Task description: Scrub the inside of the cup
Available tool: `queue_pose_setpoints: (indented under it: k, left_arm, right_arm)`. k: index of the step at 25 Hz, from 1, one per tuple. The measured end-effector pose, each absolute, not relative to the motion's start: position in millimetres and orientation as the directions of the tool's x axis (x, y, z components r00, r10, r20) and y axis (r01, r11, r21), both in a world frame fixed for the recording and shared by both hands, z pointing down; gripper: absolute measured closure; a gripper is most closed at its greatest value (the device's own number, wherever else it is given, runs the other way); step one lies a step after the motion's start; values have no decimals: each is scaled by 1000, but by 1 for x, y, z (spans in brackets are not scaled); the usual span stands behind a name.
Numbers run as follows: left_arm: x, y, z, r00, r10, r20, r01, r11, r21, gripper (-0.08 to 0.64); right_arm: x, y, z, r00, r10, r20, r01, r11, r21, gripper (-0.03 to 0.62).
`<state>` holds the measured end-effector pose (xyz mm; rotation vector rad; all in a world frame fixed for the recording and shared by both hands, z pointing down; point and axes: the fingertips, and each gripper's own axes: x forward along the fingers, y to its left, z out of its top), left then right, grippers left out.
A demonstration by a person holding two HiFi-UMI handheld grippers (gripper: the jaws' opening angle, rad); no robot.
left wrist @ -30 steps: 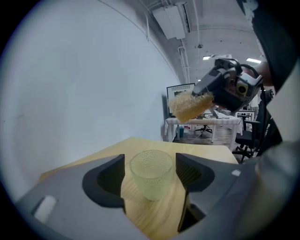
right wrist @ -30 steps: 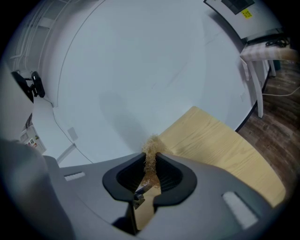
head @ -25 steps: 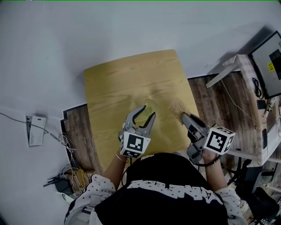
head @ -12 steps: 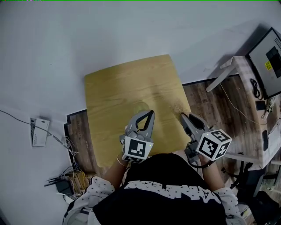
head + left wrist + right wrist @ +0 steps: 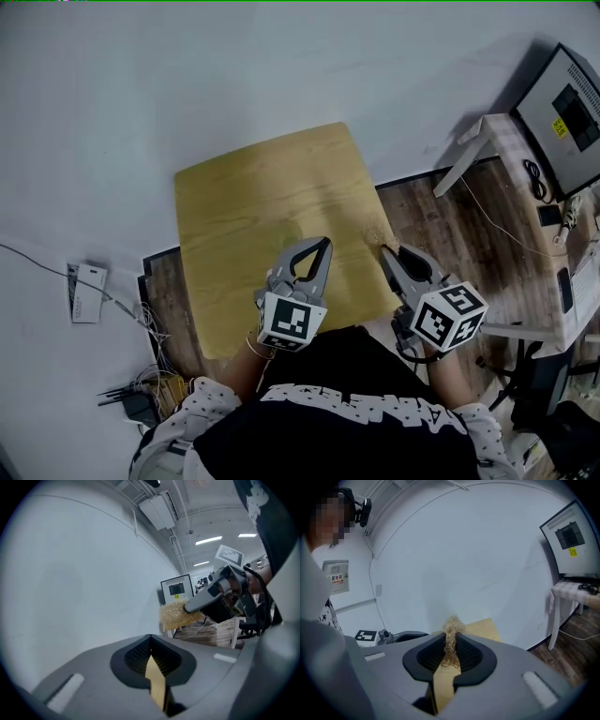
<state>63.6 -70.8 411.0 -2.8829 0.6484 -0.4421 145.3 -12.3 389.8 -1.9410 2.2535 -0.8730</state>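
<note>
My left gripper (image 5: 323,243) is over the near part of the yellow wooden table (image 5: 244,187), its jaws shut with nothing between them (image 5: 150,641). Just beyond its tips is a faint pale round shape (image 5: 297,232), perhaps the cup; it is too dim to tell. My right gripper (image 5: 383,250) is at the table's near right corner, shut on a tuft of straw-coloured scrubber (image 5: 377,231). The scrubber sticks up between the right pads (image 5: 451,639). The left gripper view shows that scrubber (image 5: 176,613) at the tip of the right gripper (image 5: 188,607).
A white side table (image 5: 487,141) with a screen unit (image 5: 565,101) stands at the right on the wood floor. A white box (image 5: 82,292) and a tangle of cables (image 5: 141,398) lie at the left. White wall runs behind the table.
My left gripper's jaws were open a second ago and are now shut. Both grippers have drifted slightly toward me. The right keeps the scrubber.
</note>
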Motion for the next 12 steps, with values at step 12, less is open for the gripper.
queue_pose_setpoints:
  k: [12]
  left_arm:
    - [67, -70, 399, 864, -445, 237, -396, -890, -226, 558]
  right_arm:
    - [148, -6, 388, -204, -928, 310, -905, 58, -422, 520]
